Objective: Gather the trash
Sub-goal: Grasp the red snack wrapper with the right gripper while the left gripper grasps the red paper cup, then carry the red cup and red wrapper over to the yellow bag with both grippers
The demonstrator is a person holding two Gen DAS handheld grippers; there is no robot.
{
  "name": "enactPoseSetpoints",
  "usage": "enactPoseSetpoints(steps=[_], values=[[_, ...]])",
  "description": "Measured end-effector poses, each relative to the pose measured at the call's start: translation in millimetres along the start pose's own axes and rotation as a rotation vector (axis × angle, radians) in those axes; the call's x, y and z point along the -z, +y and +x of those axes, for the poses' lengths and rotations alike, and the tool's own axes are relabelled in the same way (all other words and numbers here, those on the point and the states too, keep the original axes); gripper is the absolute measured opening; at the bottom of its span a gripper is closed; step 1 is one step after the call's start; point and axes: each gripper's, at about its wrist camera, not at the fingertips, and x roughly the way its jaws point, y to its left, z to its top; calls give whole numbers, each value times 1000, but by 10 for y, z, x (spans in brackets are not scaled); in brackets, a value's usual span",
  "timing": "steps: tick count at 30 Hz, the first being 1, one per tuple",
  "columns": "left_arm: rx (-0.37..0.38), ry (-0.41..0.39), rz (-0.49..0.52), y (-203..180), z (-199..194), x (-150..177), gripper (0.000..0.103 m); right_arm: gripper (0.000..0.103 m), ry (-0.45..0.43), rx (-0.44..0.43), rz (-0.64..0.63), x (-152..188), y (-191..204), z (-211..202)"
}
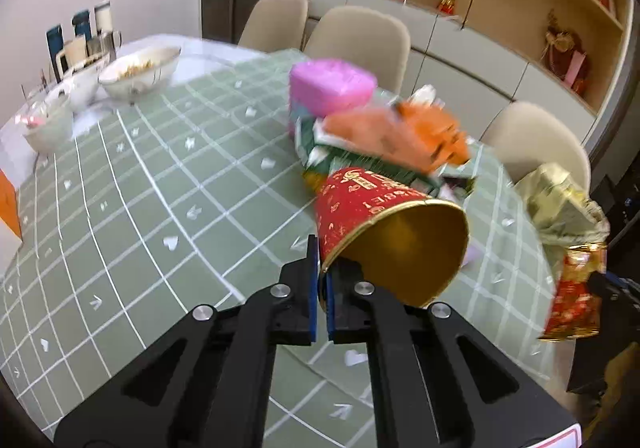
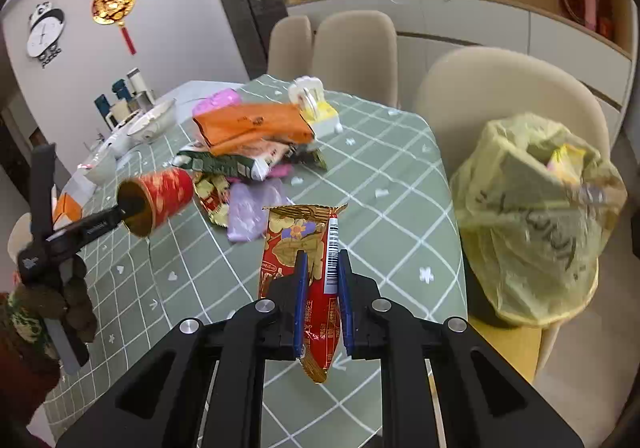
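My left gripper (image 1: 322, 268) is shut on the rim of a red and gold paper cup (image 1: 360, 207), one finger inside and one outside. The cup lies tilted above the green checked tablecloth (image 1: 140, 187), mouth toward the camera. In the right wrist view the same cup (image 2: 164, 191) hangs at the left on the left gripper (image 2: 124, 213). My right gripper (image 2: 322, 258) is shut on a red snack wrapper (image 2: 296, 244) with a barcode, held above the cloth. A yellow trash bag (image 2: 532, 224) stands open on a chair to the right.
A heap of trash lies mid-table: an orange wrapper (image 2: 252, 123), a green packet (image 2: 220, 163), a purple plastic bag (image 2: 252, 211), a pink tub (image 1: 328, 87). Bowls (image 1: 140, 71) and cups stand at the far left end. Beige chairs (image 1: 360, 39) line the far side.
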Motion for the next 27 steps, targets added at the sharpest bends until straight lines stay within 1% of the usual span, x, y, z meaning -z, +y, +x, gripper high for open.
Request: enactPoseSetpoints(steps=[5, 9, 11, 16, 21, 27], values=[[46, -69, 2, -273, -338, -248, 3, 15, -47, -33, -29, -214, -49, -134], [89, -140, 23, -592, -577, -521, 3, 15, -112, -29, -62, -452, -167, -346], [109, -182, 48, -800, -689, -658, 3, 15, -154, -27, -60, -588, -276, -485], [177, -231, 91, -1313, -807, -919, 3, 15, -240, 4, -70, -879, -610, -799], [225, -234, 124, -1748, -746, -1042, 3, 15, -287, 47, -81, -1036, -947, -1017], [277, -211, 157, -2247, -530, -1108, 3, 15, -320, 96, -69, -1061, -1429, -1189]])
